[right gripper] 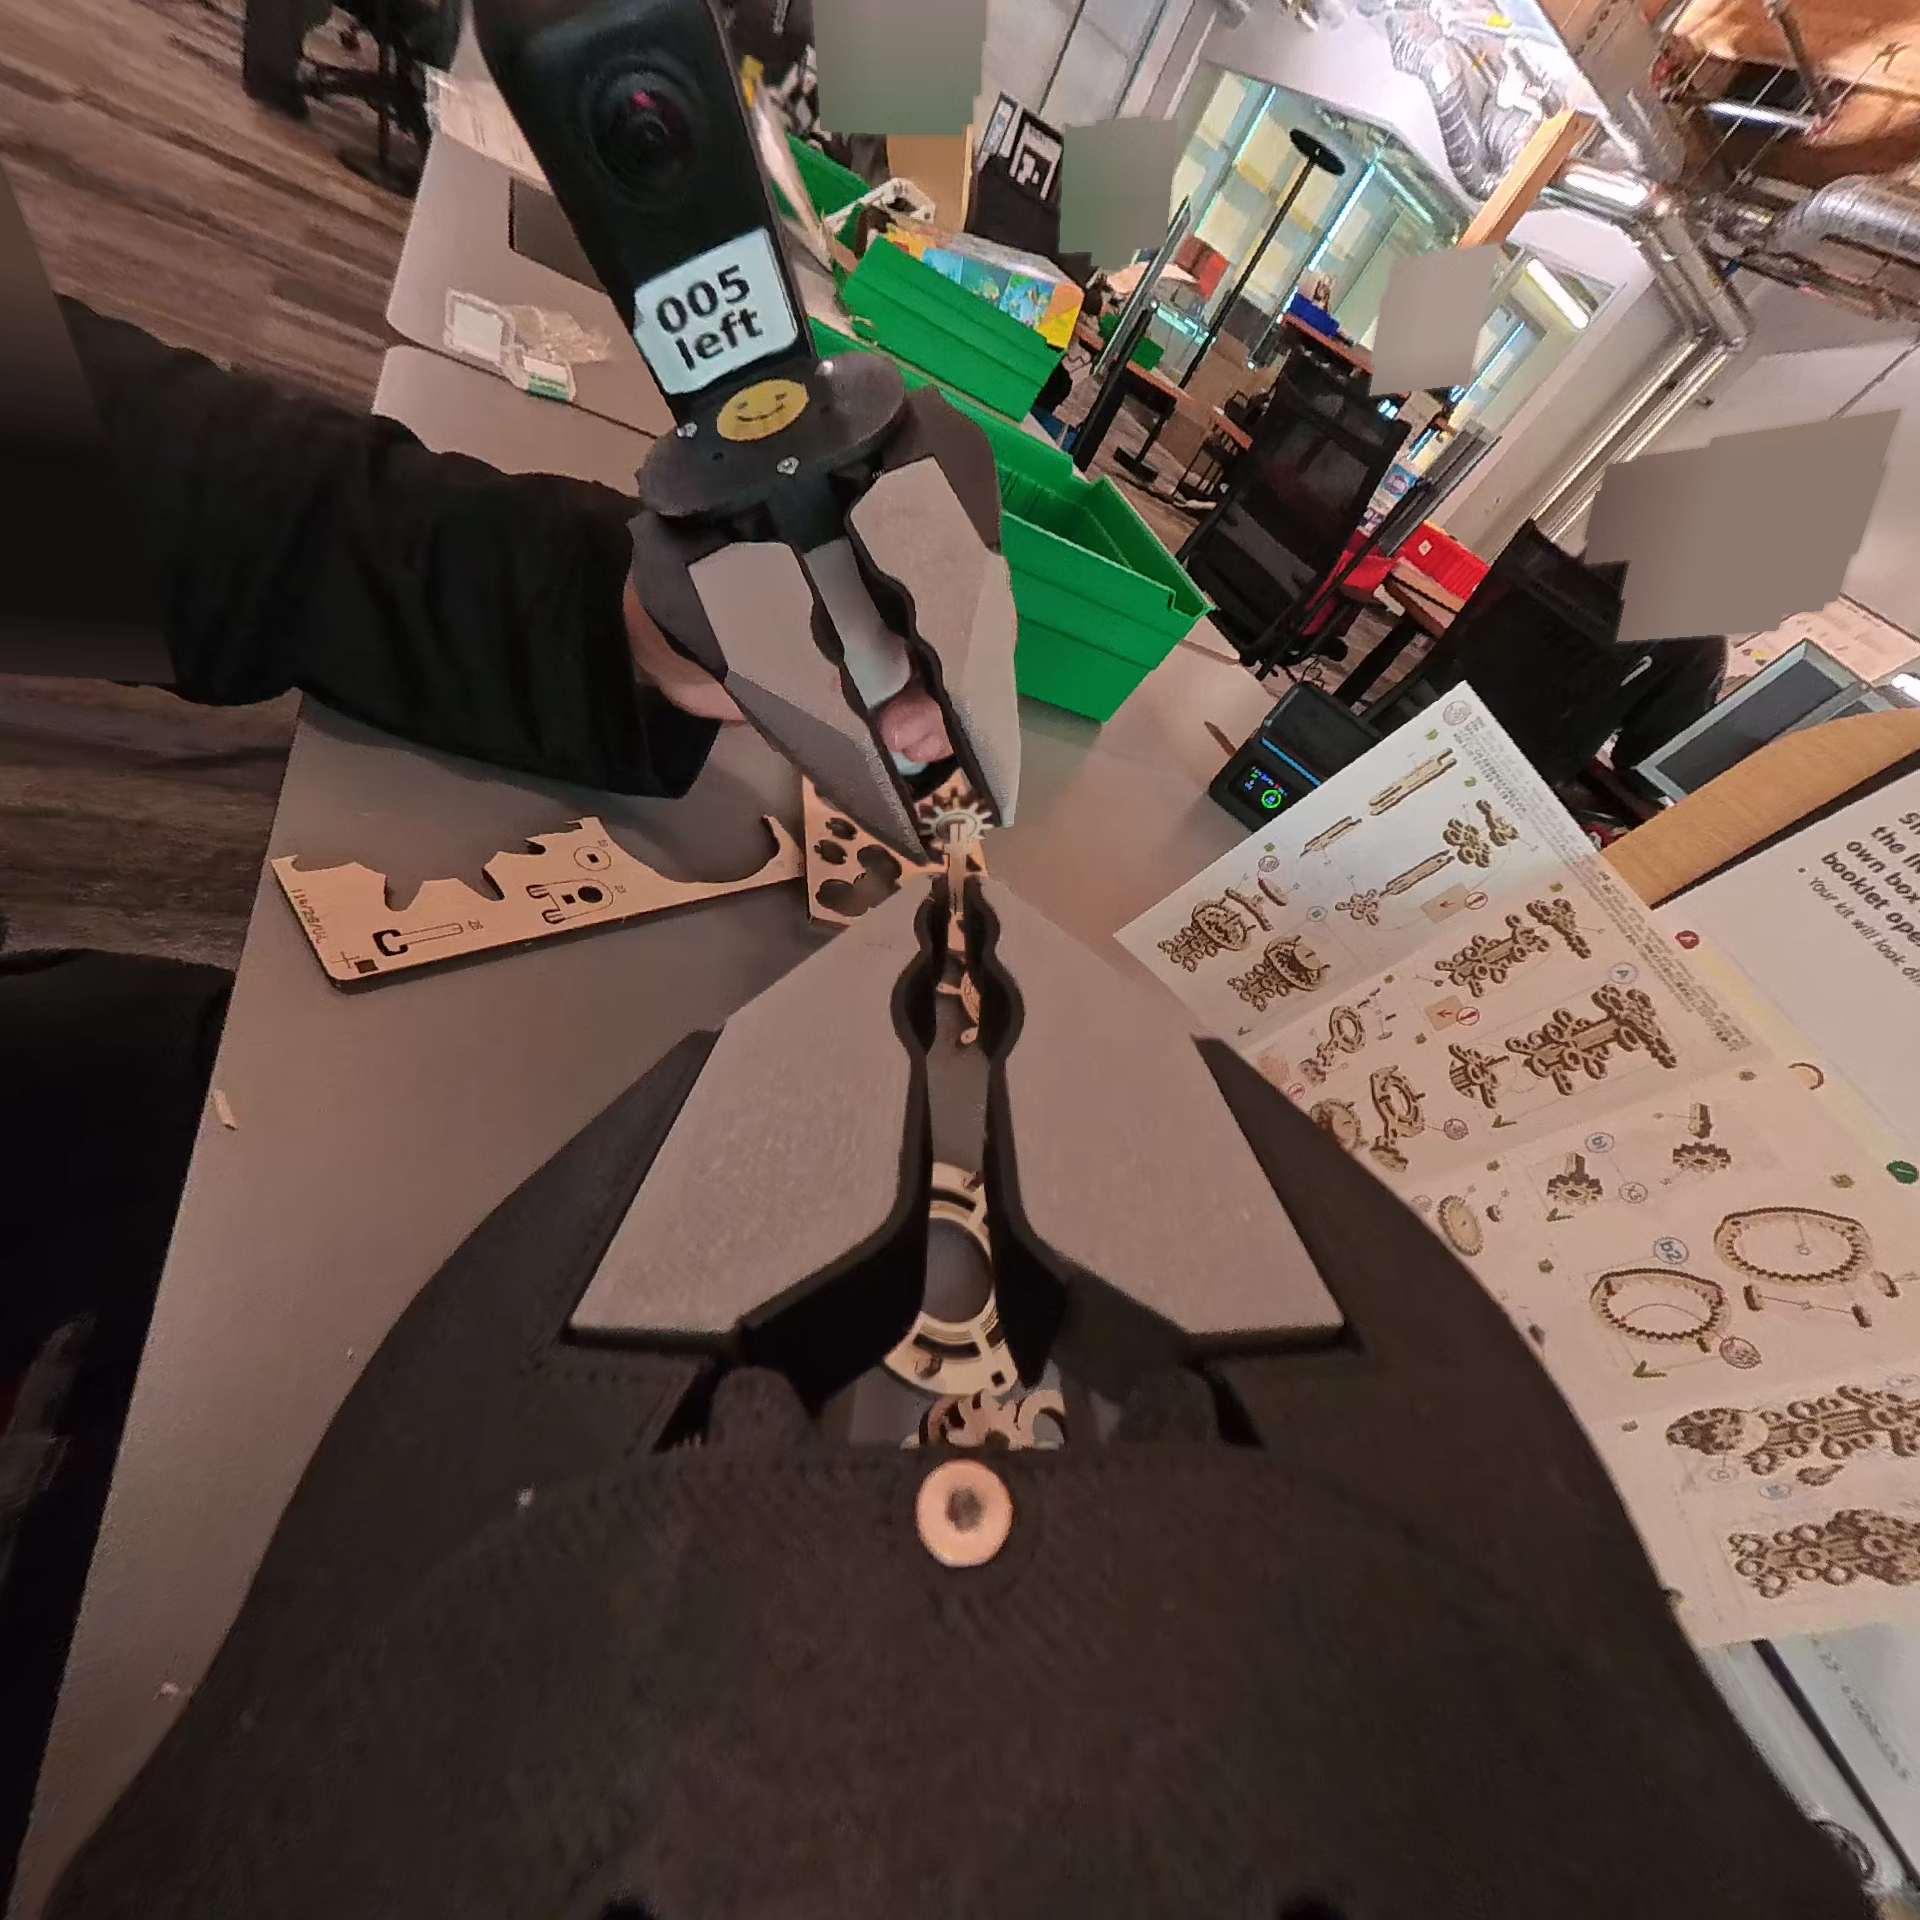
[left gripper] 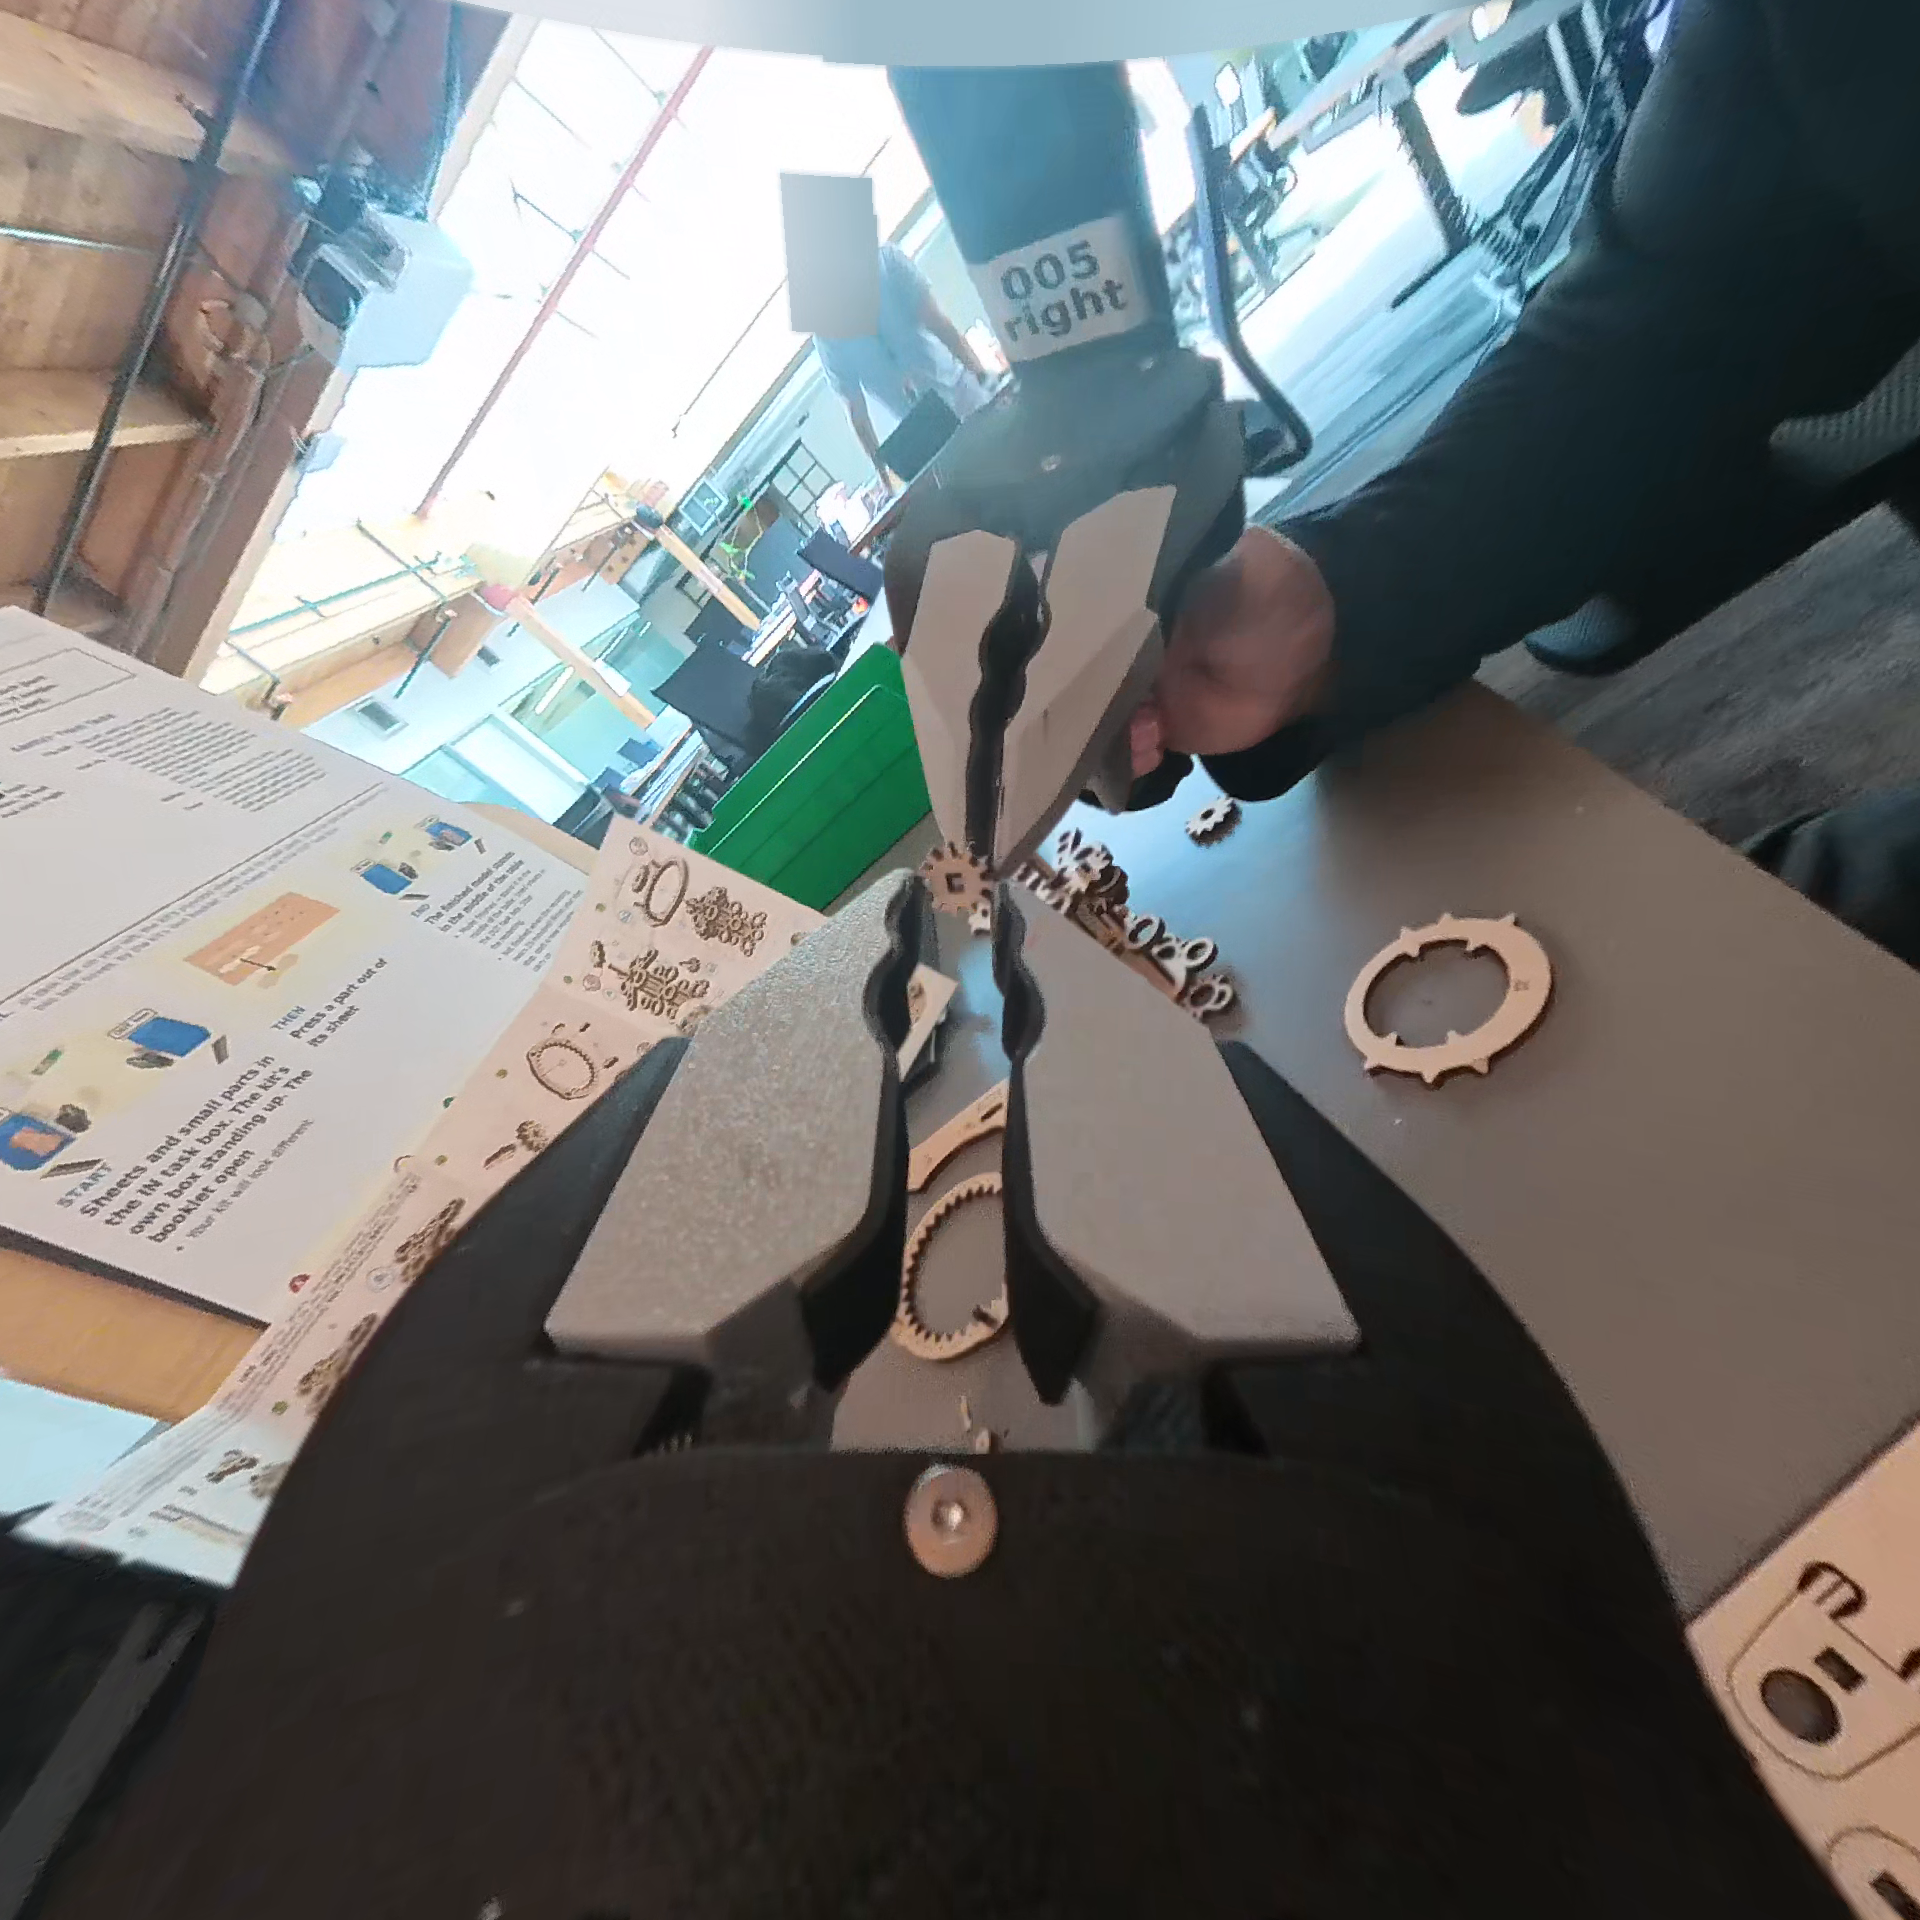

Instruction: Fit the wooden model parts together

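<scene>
Gear (left gripper: 956, 878), small, wooden, sits in the air above the desk (left gripper: 1558, 1143), between both tips. Right tongs (left gripper: 982, 844) nearly closed, pinching a thin upright strip (right gripper: 961, 914) edge-on below it. Left tongs (right gripper: 951, 826) narrowly parted around gear; grip uncertain.

green bins (right gripper: 1081, 582), instruction sheet (right gripper: 1455, 1039), grey table (left gripper: 1558, 1195)

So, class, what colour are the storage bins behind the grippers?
Bright green bins, clearest in the right wrist view.
</scene>
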